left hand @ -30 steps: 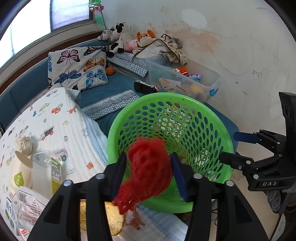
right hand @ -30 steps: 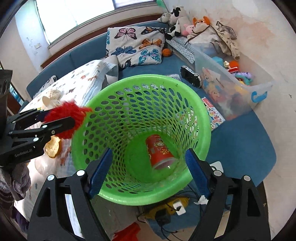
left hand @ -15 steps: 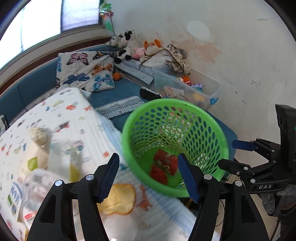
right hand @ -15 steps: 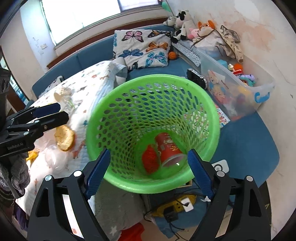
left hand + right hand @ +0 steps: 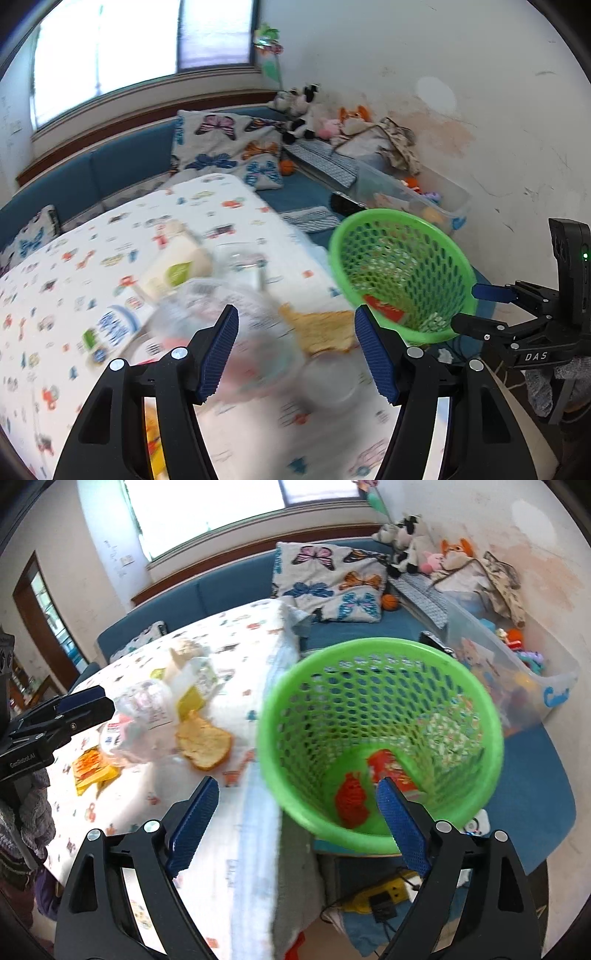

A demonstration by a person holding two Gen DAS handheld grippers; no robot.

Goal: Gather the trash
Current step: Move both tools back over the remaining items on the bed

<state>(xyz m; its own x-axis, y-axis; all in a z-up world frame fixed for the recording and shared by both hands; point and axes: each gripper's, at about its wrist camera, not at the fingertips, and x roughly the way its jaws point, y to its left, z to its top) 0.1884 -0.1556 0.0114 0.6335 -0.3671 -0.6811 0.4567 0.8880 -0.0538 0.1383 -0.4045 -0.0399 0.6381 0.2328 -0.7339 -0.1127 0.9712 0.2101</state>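
A green mesh basket (image 5: 380,664) stands beside the table, also in the left wrist view (image 5: 369,221). Inside lie a red crumpled wad (image 5: 352,805) and a red cup (image 5: 391,766). My left gripper (image 5: 297,350) is open and empty above blurred trash on the table: a clear plastic bag (image 5: 236,325), a bread slice (image 5: 323,328), a white carton (image 5: 177,271). My right gripper (image 5: 295,829) is open and empty, near the basket's front rim. The bread (image 5: 203,742) and yellow wrapper (image 5: 90,768) show in the right wrist view.
The table has a white cloth with cartoon prints (image 5: 240,635). Behind it is a blue sofa with a butterfly pillow (image 5: 332,579). A clear toy bin (image 5: 517,672) stands right of the basket. Cables and a yellow device (image 5: 380,897) lie on the floor.
My left gripper let the red wad fall into the basket, opened, and swung left over the table's trash. My right gripper drew back and left a little.
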